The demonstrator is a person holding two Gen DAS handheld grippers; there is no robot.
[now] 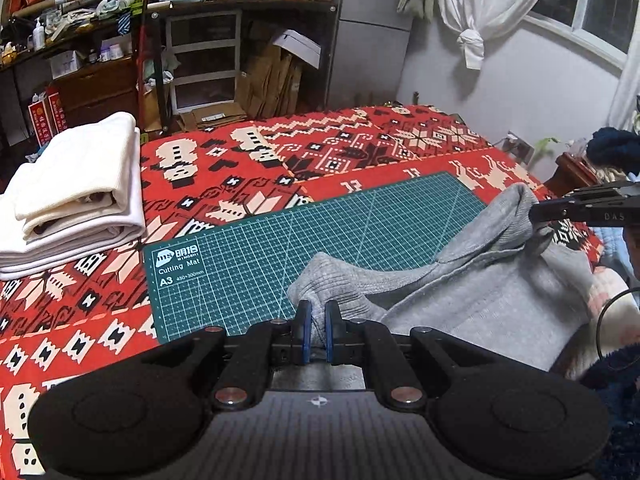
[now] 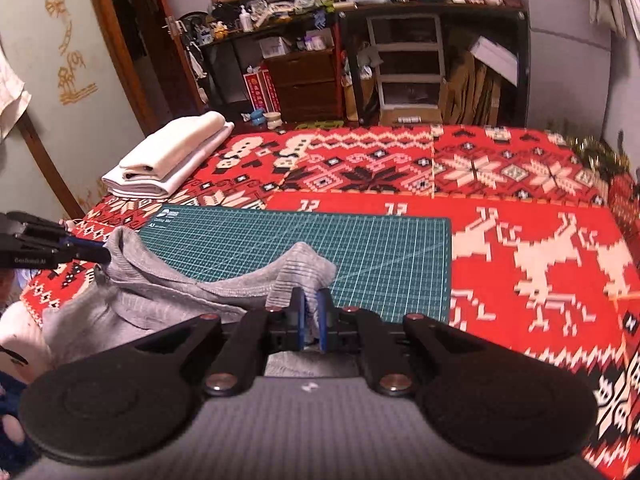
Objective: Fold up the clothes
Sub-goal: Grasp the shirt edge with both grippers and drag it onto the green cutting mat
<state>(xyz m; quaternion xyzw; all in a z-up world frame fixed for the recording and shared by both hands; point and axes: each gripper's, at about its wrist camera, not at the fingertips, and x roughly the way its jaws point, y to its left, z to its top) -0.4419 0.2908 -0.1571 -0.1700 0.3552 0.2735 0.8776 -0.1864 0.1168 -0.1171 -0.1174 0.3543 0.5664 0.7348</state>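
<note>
Left tongs (image 1: 318, 322) pinched on one ribbed corner of the grey garment (image 1: 472, 292), right tongs (image 2: 310, 320) pinched on the other; both bites look thin, just the edge. Risk imo: if I pull unevenly or too fast a corner slips out, or the hem sags btw the grips and creases. Most of the cloth hangs off the near edge toward me, only the hem lifted over the green cutting mat (image 1: 280, 240) on the red patterned cover (image 2: 520, 248). Folded white stack (image 1: 76, 208) sits well apart at far left.
</note>
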